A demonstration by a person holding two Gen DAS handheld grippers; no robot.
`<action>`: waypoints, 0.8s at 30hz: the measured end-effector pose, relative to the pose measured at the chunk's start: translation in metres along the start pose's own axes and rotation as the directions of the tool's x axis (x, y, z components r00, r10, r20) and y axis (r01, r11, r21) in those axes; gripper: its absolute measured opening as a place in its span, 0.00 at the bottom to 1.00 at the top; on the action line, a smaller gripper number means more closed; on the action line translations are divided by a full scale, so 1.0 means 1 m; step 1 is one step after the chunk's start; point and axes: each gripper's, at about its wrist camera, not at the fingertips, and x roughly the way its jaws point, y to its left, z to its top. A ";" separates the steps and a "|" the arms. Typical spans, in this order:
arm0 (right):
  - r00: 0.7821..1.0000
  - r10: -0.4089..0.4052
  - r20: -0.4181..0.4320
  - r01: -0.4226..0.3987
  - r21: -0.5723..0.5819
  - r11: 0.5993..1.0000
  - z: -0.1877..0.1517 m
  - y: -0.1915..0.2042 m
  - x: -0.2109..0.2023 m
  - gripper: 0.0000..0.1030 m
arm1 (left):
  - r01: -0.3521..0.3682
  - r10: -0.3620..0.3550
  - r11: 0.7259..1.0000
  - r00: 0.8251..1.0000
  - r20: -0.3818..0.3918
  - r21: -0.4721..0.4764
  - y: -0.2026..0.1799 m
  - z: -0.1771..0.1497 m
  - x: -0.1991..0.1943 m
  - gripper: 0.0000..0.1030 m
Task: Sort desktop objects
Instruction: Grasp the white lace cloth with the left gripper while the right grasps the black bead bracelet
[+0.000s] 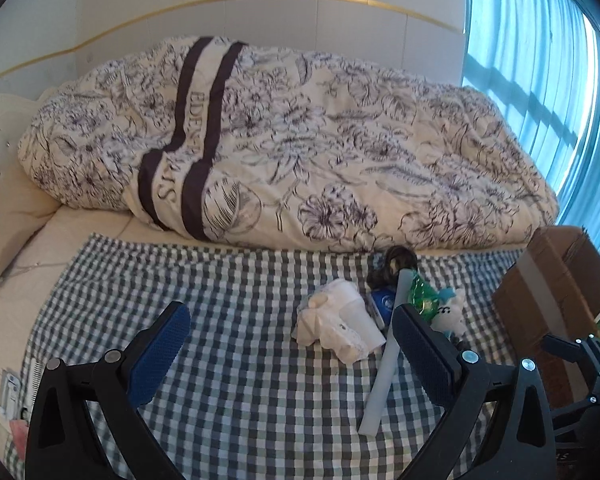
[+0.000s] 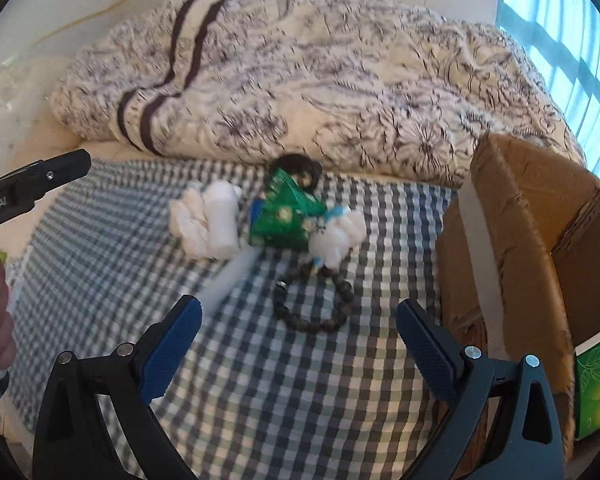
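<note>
**Both grippers wide open, empty, over checked cloth**

Left gripper (image 1: pixel 290 354) and right gripper (image 2: pixel 300 346) hold nothing. Pile mid-cloth: white socks (image 2: pixel 204 220), green packet (image 2: pixel 284 216), plush toy (image 2: pixel 336 240), bead bracelet (image 2: pixel 312 300) nearest. Cardboard box (image 2: pixel 520 240) right.

Duvet (image 1: pixel 284 140) band: "EDEN…"; rest creased. Other labels illegible.

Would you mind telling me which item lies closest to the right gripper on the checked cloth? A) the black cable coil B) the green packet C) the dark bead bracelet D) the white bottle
C: in the right wrist view the dark bead bracelet lies on the checked cloth just ahead of the open right gripper, while the green packet sits farther back in the pile.
</note>
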 end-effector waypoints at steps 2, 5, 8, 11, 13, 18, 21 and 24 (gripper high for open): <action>1.000 -0.001 -0.024 0.001 0.007 1.000 0.001 -0.003 0.010 0.95 | 0.001 0.000 1.000 1.000 -0.022 0.007 -0.004 -0.004 0.013 1.00; 0.999 0.006 -0.039 -0.005 0.020 1.000 0.003 -0.006 0.019 0.95 | 0.005 -0.004 1.000 0.998 -0.057 0.018 -0.009 -0.010 0.031 1.00; 0.999 0.005 -0.047 -0.004 0.019 1.000 0.004 -0.006 0.027 0.95 | 0.005 -0.003 1.000 0.996 -0.086 0.025 -0.014 -0.017 0.049 1.00; 0.998 0.006 -0.058 -0.005 0.022 1.000 0.005 -0.006 0.037 0.95 | 0.009 -0.007 1.000 0.993 -0.114 0.019 -0.018 -0.023 0.066 1.00; 0.998 0.008 -0.068 -0.005 0.034 0.999 0.004 -0.008 0.044 0.95 | 0.020 -0.019 1.000 0.992 -0.121 0.012 -0.020 -0.027 0.076 1.00; 0.997 0.031 -0.074 -0.024 0.085 0.996 0.002 -0.015 0.053 0.95 | -0.001 0.003 1.000 0.989 -0.149 0.010 -0.026 -0.036 0.103 1.00; 0.996 0.027 -0.085 -0.019 0.090 0.996 0.002 -0.017 0.060 0.95 | -0.035 0.036 0.999 0.984 -0.172 0.013 -0.027 -0.038 0.117 1.00; 0.995 0.029 -0.095 -0.019 0.110 0.994 0.001 -0.020 0.067 0.95 | -0.037 0.037 0.999 0.983 -0.182 0.005 -0.029 -0.039 0.126 0.96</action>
